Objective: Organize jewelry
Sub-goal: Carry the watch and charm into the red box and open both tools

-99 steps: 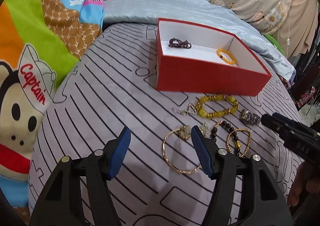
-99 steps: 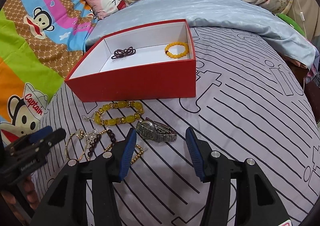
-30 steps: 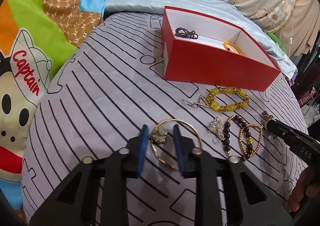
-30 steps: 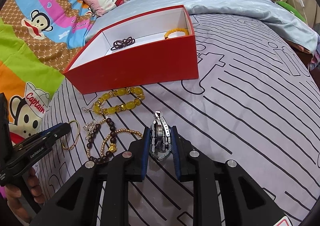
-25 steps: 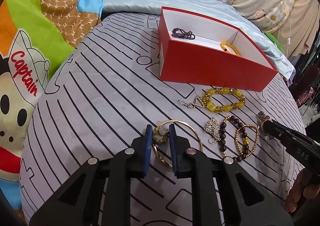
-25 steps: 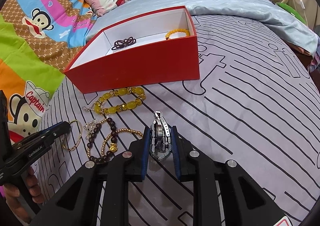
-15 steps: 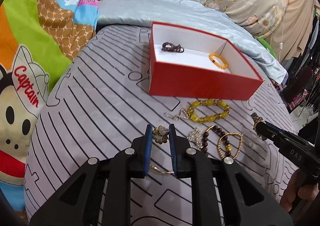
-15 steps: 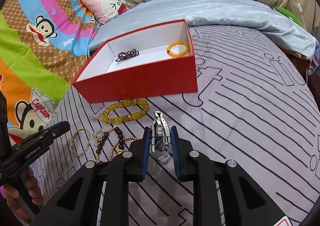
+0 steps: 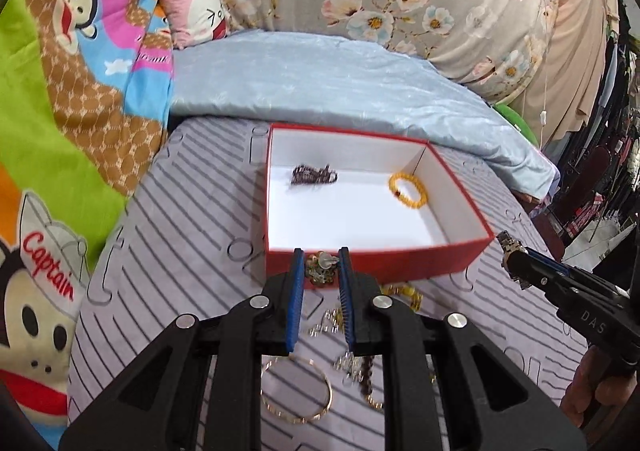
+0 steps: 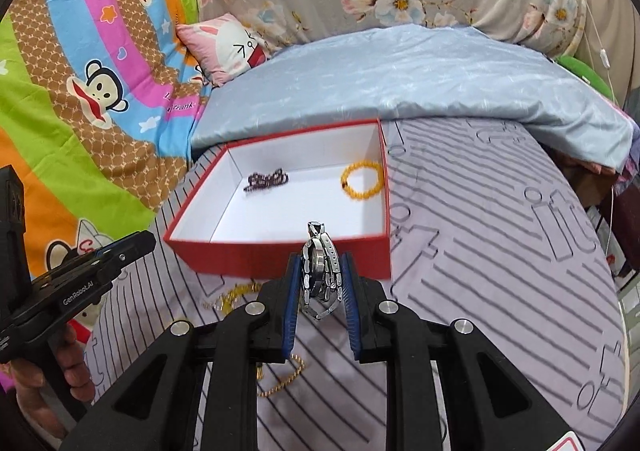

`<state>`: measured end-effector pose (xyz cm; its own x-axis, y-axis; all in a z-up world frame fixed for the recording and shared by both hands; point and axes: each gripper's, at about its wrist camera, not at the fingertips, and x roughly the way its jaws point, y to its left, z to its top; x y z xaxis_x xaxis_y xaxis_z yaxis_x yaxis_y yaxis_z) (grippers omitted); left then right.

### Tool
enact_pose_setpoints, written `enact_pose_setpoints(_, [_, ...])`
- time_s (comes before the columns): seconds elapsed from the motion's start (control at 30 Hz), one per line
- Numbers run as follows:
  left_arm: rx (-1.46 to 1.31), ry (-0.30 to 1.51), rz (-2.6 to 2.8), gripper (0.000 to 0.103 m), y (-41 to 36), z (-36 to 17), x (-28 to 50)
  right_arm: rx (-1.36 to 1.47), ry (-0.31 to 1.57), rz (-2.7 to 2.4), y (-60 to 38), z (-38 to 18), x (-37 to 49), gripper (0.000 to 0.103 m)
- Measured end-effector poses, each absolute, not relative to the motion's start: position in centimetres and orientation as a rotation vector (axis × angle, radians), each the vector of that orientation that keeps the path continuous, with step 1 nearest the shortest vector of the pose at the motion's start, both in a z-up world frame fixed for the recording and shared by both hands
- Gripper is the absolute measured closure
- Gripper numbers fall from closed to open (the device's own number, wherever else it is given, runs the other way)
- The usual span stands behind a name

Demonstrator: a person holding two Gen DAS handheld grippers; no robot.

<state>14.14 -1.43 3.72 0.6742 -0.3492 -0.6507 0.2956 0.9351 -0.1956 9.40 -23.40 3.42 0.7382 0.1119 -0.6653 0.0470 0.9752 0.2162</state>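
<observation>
A red box (image 9: 400, 261) with a white inside stands on the striped mat; it also shows in the right wrist view (image 10: 280, 259). Inside lie a dark bead bracelet (image 9: 314, 174) and an orange bead bracelet (image 9: 408, 190). My left gripper (image 9: 321, 271) is shut on a gold bangle by its charm (image 9: 320, 269), and the ring (image 9: 298, 391) hangs below, just before the box's near wall. My right gripper (image 10: 321, 275) is shut on a silver watch (image 10: 320, 271), raised in front of the box's near wall; it shows at right in the left wrist view (image 9: 510, 251).
Several bead bracelets and a small silver piece (image 9: 360, 351) lie on the mat under the left gripper. A yellow bracelet (image 10: 236, 295) and a gold bead bracelet (image 10: 280, 375) show below. A blue blanket (image 9: 320, 79) and pillows lie behind the box.
Both grippers have lifted off the mat with their pieces and moved toward the red box. The bangle now hangs from the left gripper.
</observation>
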Motion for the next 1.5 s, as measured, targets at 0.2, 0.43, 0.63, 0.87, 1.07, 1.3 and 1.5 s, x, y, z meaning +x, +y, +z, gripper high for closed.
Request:
enact_pose_setpoints(0.2, [-0.05,0.701,-0.365,0.087,-2.9,4.9,16.7,0.206,0.728,0.048,-23.6,4.0,12.7,0.084])
enact_pose_setpoints(0.43, [-0.022,0.678,-0.359,0.087,-4.7,5.2,20.4,0.199,0.746,0.062,-23.7,3.3,16.9,0.084])
enact_pose_setpoints(0.63, [0.0,0.715,-0.335,0.087,-5.8,3.4,23.5,0.185,0.78,0.06,-23.6,1.7,19.6,0.084])
enact_pose_setpoints(0.87, [-0.016,0.756,-0.316,0.087,-6.1,1.7,25.6,0.189,0.806,0.06,-23.7,0.5,21.2,0.084])
enact_pose_setpoints(1.07, [-0.016,0.77,-0.316,0.087,-6.7,1.0,26.6,0.18,0.814,0.064,-23.4,0.1,22.1,0.084])
enact_pose_setpoints(1.3, [0.001,0.78,-0.301,0.086,-6.9,0.4,27.1,0.172,0.812,0.059,-23.3,-0.4,22.7,0.082])
enact_pose_setpoints(1.5, [0.001,0.773,-0.291,0.086,-7.0,0.5,26.9,0.185,0.794,0.06,-23.4,0.4,22.3,0.082])
